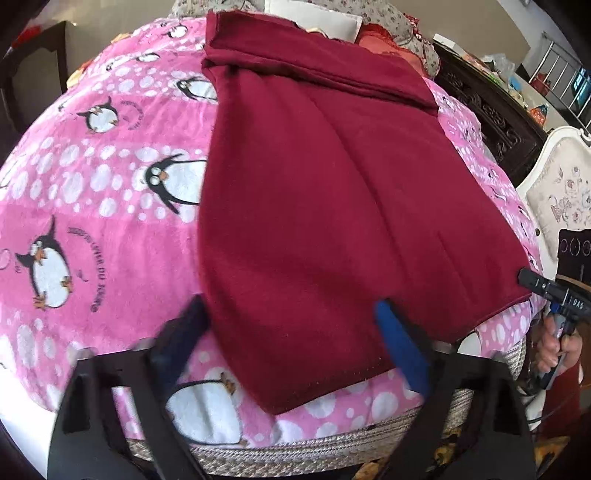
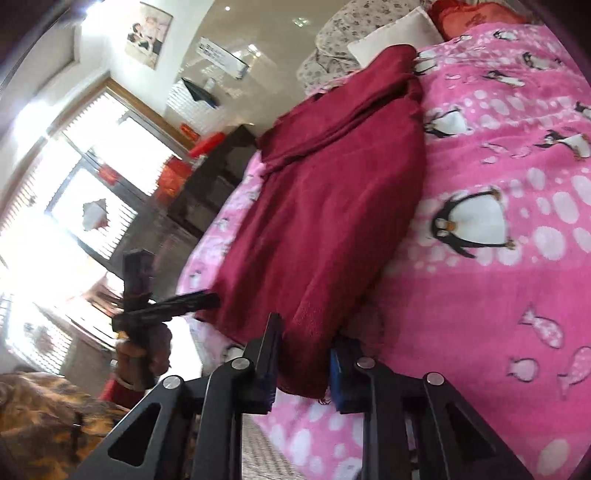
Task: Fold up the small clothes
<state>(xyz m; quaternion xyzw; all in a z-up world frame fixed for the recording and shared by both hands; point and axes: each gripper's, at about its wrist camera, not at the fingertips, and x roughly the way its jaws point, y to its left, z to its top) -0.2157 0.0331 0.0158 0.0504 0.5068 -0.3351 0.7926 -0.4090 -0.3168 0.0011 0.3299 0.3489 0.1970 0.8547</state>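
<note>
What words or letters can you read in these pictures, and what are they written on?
"DAS" - white letters on the right tongs, seen at the edge of the left view.
Curved dark writing beside the penguins on the pink blanket - too blurred to read.
White sign on the wall - too small to read.
Poster - no text readable.

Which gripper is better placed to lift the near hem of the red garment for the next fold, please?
Probably the right gripper: its jaws already straddle the red garment's hem corner. The left gripper is open wide over the opposite corner.
</note>
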